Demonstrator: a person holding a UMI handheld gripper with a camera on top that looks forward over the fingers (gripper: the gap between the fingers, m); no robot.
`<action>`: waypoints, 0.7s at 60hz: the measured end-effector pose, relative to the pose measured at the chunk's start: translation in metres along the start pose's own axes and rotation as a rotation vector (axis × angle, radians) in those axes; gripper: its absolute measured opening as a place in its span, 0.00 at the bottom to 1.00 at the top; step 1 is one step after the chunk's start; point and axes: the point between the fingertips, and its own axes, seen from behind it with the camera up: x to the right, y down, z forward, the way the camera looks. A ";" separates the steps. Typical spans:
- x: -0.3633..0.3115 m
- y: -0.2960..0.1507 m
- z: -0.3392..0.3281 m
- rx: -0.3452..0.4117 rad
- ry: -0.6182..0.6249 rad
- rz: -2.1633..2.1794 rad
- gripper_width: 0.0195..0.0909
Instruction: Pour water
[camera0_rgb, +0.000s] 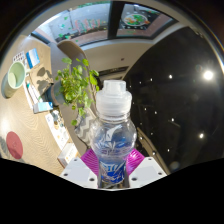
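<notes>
One bottle (113, 135): clear ribbed plastic, white screw cap, blue label, upright. Hand-held gripper (112, 163) clamped on bottle's lower body, two pink pads (92, 161) pressing either side. One leafy green plant (76, 85) beyond bottle. Dark glossy surface at right, possibly table (180, 100), reflecting ceiling lights.

The clear plastic water bottle with white cap (113, 140) hides the tongs' (113, 168) pink pads; its base is cut off.
</notes>
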 end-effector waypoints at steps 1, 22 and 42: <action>-0.003 -0.014 -0.002 0.015 0.008 -0.042 0.15; -0.142 -0.153 0.004 0.134 -0.018 -0.881 0.15; -0.156 -0.148 -0.010 0.084 -0.170 -0.622 0.15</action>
